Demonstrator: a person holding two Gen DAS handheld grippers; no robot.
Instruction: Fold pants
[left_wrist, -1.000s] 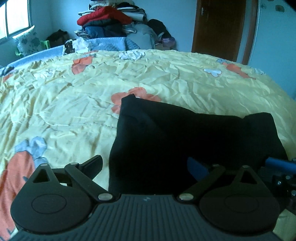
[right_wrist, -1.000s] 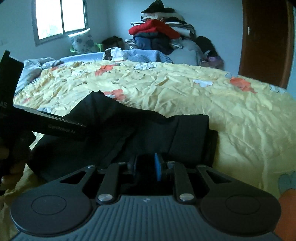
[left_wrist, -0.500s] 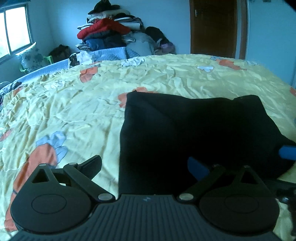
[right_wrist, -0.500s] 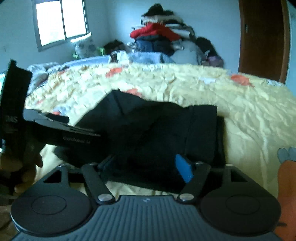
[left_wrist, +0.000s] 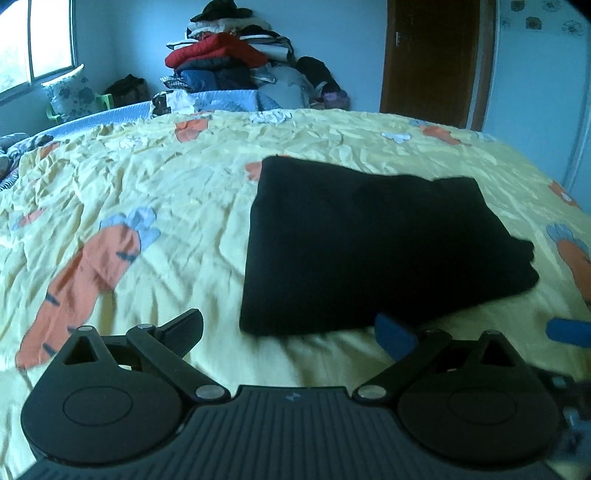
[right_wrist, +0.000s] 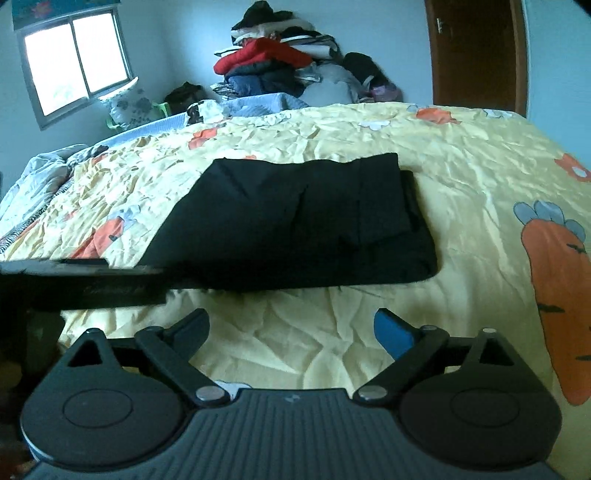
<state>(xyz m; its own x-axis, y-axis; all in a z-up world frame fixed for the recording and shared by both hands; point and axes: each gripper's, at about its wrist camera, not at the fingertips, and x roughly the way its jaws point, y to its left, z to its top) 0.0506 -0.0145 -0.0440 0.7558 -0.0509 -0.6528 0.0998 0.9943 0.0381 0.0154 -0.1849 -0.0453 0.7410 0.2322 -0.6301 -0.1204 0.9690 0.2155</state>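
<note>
Black pants (left_wrist: 362, 243) lie folded into a thick rectangle on the yellow carrot-print bedspread (left_wrist: 147, 192). In the right wrist view the pants (right_wrist: 295, 221) show stacked layers with a narrower fold on top. My left gripper (left_wrist: 291, 328) is open just short of the near edge, nothing between its fingers. My right gripper (right_wrist: 291, 328) hovers over bare sheet in front of the pants, jaws still opening and nothing between them. The left tool's body (right_wrist: 81, 284) crosses the right view's left side; a blue fingertip (left_wrist: 569, 330) of the right gripper shows at the left view's right edge.
A tall heap of clothes (left_wrist: 225, 62) stands against the far wall behind the bed. A brown door (left_wrist: 436, 59) is at the back right, a window (right_wrist: 74, 55) at the back left. A light blue blanket (right_wrist: 37, 173) lies along the bed's left edge.
Both grippers drew back from the pants toward the near edge of the bed. The right gripper, shut on the fabric a second ago, opened wide and let it go. The pants now lie flat.
</note>
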